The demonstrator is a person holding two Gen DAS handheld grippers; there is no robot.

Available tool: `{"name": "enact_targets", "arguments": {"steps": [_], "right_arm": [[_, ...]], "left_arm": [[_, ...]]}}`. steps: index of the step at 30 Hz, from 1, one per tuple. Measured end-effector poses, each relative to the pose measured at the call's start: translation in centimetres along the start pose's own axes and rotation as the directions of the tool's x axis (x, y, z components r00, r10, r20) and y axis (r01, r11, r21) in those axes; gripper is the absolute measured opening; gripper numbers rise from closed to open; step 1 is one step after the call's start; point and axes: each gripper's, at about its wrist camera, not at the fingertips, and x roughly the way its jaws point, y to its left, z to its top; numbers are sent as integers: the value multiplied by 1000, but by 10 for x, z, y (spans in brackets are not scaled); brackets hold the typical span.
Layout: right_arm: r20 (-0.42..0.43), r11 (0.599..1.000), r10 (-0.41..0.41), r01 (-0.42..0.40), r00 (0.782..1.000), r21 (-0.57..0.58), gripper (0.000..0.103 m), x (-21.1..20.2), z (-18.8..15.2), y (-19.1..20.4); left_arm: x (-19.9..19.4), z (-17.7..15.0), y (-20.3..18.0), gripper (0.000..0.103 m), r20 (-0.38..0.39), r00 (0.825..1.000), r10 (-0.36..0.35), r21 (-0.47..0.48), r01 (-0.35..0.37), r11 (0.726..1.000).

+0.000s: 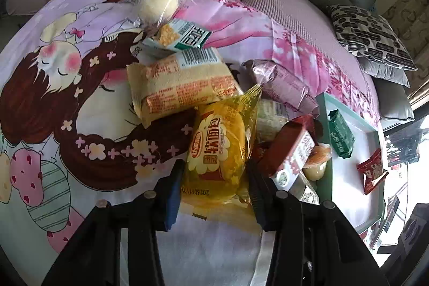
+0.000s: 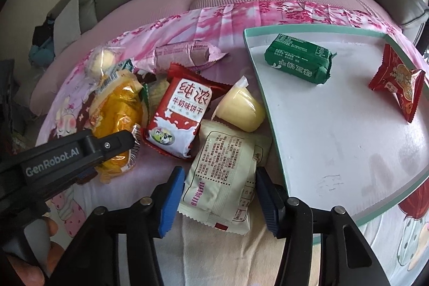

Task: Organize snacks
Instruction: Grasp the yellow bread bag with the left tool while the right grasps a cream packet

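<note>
A pink cartoon-print sheet (image 2: pixel 214 26) on the bed carries a snack pile and a white tray (image 2: pixel 335 130).

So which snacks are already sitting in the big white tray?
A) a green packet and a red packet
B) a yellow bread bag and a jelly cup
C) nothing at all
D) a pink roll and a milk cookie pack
A: the right wrist view shows only a green packet and a red packet inside the white tray; the other snacks lie on the blanket.
</note>
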Motion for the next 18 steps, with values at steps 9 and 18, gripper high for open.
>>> {"name": "enact_targets", "arguments": {"steps": [9, 18], "right_arm": [[68, 999, 43, -44, 997, 15, 56, -21, 2, 1], [120, 998, 57, -59, 991, 13, 56, -34, 4, 2]], "left_arm": [[-20, 1, -2, 46, 55, 998, -25, 7, 25, 1000], [-47, 5, -8, 45, 144, 989, -45, 25, 42, 999]]}}
